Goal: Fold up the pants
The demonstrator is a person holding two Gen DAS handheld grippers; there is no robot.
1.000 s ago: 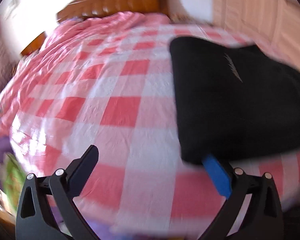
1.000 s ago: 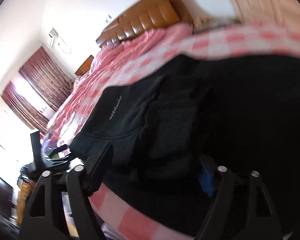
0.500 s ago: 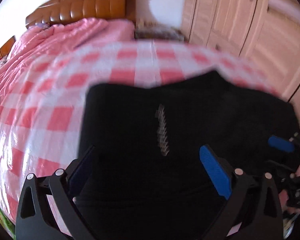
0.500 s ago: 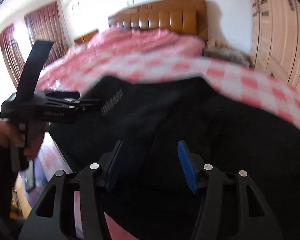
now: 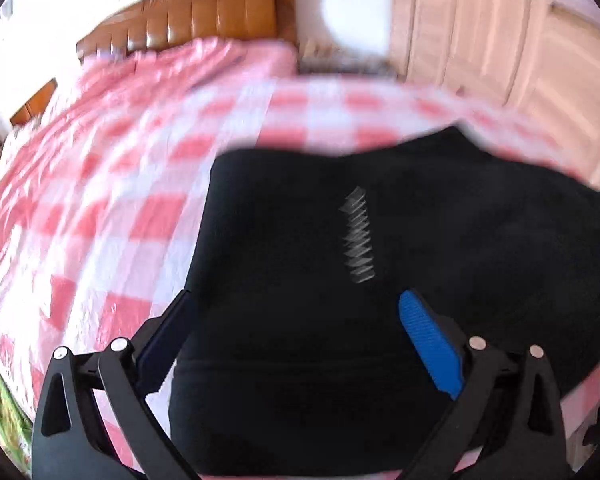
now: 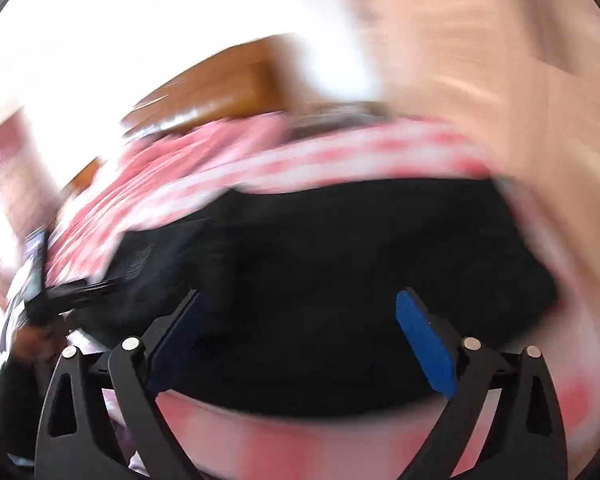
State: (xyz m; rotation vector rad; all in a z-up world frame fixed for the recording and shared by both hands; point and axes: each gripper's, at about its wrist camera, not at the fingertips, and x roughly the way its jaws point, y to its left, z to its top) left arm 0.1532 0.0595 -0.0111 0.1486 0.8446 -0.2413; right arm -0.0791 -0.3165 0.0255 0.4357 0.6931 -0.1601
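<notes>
The black pants (image 5: 380,300) lie folded in a compact stack on the pink and white checked bed, with a small grey logo (image 5: 358,236) on top. My left gripper (image 5: 296,320) is open and empty, held over the near left part of the stack. In the blurred right wrist view the pants (image 6: 320,280) fill the middle, and my right gripper (image 6: 300,320) is open and empty above their near edge. The left gripper's black body (image 6: 64,292) shows at the left of that view.
The checked bed cover (image 5: 100,200) stretches left and back to a brown padded headboard (image 5: 204,20). Pale wooden wardrobe doors (image 5: 500,32) stand at the right. A brown nightstand (image 5: 34,102) sits at far left. The bed's near edge is just below the pants.
My left gripper swung right from over bare cover to over the pants stack. My right gripper opened wider and turned sharply, blurring its view. The pants stay put.
</notes>
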